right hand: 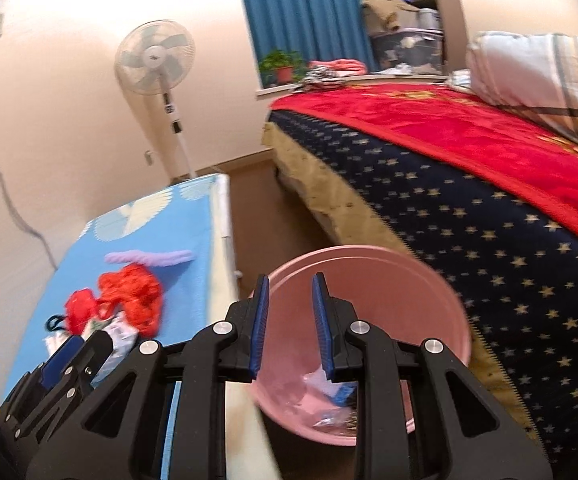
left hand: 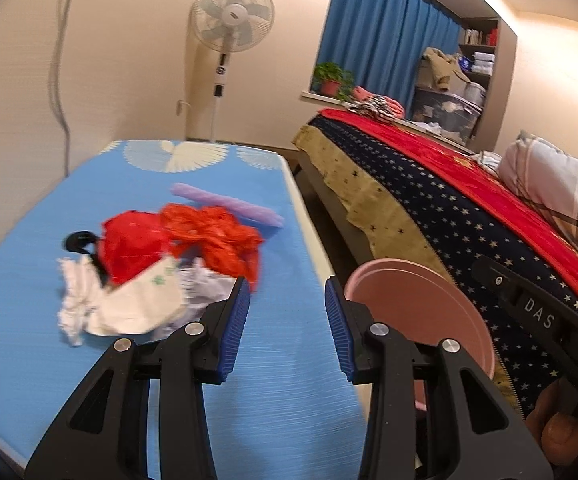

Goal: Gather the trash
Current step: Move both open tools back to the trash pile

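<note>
My right tool [right hand: 288, 300], released and empty, hangs over the pink bin [right hand: 369, 264]; only this view shows scraps [right hand: 329, 396] inside. My left tool [left hand: 287, 308], released, has the trash pile [left hand: 161, 264] at ten o'clock on the counter [left hand: 29, 220].

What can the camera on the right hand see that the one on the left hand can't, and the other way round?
Only the right wrist view looks down into the pink bin, where scraps already lie on its bottom. Only the left wrist view shows the crumpled white paper clearly, beside the red plastic bags. Both show the blue table, the purple strip, the fan, the bed, and each camera's own tool, left and right, open and empty.
</note>
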A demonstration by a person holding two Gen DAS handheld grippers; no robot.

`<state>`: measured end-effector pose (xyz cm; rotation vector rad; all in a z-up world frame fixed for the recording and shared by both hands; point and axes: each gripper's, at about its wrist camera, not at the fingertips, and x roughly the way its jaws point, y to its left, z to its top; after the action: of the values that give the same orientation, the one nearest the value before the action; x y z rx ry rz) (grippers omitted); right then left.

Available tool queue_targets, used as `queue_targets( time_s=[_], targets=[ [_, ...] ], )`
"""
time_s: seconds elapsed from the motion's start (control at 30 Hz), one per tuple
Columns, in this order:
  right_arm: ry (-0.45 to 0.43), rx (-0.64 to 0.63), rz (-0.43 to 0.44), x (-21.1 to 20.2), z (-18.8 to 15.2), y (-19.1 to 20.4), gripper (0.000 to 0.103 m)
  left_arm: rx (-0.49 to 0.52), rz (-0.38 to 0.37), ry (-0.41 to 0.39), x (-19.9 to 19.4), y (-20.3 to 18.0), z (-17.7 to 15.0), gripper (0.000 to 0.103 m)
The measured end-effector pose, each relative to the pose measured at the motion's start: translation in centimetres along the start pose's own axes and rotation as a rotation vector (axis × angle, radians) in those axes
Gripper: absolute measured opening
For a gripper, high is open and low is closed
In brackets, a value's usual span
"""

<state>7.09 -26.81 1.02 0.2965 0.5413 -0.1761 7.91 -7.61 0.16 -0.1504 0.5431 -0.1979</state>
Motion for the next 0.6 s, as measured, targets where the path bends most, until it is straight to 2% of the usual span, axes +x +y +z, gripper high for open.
queue_targets(
  time_s=[0.43, 0.6],
  targets=[
    [0.065, -0.076, 0.234, 2.5, -2.3, 7.8, 0.024, -0.091, 0.19, -0.022, -1.3, 7.4, -0.3, 0.038],
    [0.107, -0.092, 0.299, 4.1, -3.1, 10.1, 0.024, -0.122, 0.249, -0.021, -1.1, 9.5, -0.3, 0.038]
  ],
)
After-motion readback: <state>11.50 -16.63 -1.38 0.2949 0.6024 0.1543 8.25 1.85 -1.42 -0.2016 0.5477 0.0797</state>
